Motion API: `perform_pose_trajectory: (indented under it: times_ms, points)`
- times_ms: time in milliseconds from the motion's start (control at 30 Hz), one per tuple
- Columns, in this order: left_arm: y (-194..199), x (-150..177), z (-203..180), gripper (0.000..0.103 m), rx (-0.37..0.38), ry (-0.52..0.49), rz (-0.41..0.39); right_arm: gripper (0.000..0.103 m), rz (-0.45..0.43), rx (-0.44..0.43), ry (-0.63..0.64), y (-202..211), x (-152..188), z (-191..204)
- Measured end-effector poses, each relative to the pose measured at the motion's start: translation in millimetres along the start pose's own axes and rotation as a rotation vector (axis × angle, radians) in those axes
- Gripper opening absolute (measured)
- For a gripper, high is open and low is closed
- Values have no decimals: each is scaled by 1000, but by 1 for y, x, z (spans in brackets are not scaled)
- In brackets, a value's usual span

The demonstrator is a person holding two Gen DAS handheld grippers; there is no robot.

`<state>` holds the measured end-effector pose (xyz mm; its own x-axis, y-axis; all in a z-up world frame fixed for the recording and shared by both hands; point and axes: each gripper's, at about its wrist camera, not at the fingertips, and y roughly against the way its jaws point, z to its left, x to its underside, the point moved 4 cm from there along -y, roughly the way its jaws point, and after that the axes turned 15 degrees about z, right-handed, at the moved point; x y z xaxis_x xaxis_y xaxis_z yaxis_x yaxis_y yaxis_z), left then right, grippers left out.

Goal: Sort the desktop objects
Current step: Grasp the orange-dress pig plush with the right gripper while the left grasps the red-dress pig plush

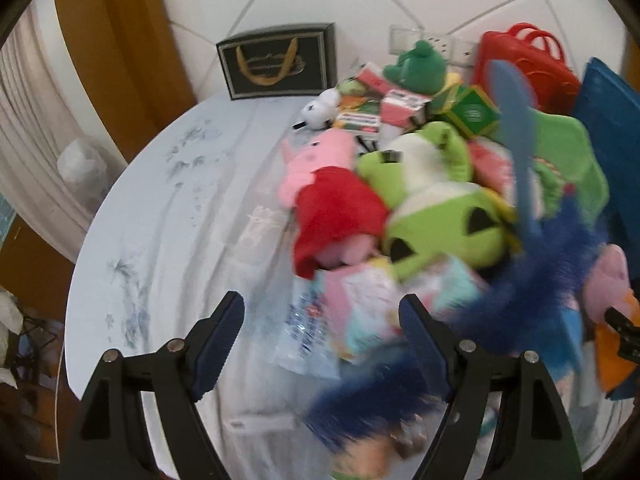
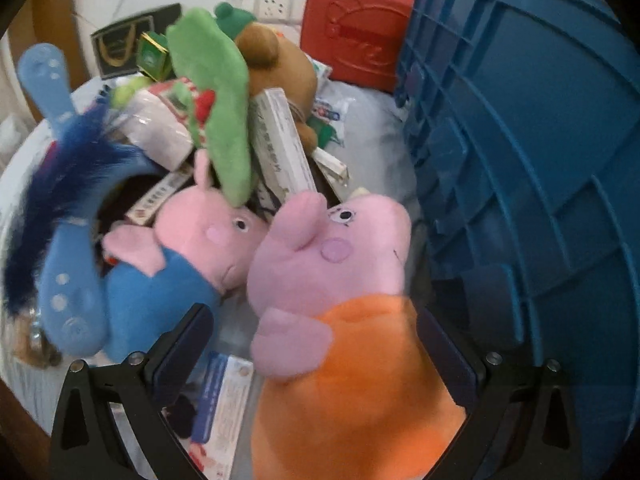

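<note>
A heap of soft toys and small boxes covers the right half of the table. In the left wrist view my left gripper [image 1: 322, 320] is open above a plastic packet [image 1: 308, 328], near a pink pig in a red dress [image 1: 332, 208] and a green frog plush [image 1: 432, 208]. In the right wrist view my right gripper [image 2: 316, 348] is open, its fingers either side of the pink pig in an orange dress [image 2: 344, 360]. A pig in a blue shirt [image 2: 160, 280] lies left of it. A blue feathery toy [image 2: 52, 208] is at the left.
A blue plastic crate [image 2: 532, 184] stands at the right, a red toy case [image 2: 356, 24] behind the heap, and a black gift bag [image 1: 276, 60] at the back. The pale tablecloth [image 1: 160, 208] covers the round table, bare on its left side in the left wrist view.
</note>
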<state>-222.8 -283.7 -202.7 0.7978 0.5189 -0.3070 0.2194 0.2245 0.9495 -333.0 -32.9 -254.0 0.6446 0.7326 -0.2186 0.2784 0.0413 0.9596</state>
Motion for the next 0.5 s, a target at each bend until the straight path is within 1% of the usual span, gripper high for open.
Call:
perform_pose_trajectory:
  times_ms: [67, 133, 300, 400, 500]
  points:
    - [-18, -15, 12, 80, 4, -8, 30, 103, 28, 12, -23, -9, -1, 0]
    - [-33, -27, 19, 80, 17, -18, 53, 103, 53, 60, -45, -19, -2, 0]
    - [-63, -60, 30, 80, 103, -39, 98, 103, 120, 129, -122, -40, -3, -5]
    - [-79, -85, 30, 80, 127, -53, 114, 103, 153, 154, -167, -49, -2, -9]
    - [-95, -108, 29, 80, 184, -40, 142, 103, 172, 178, -183, -52, -5, -7]
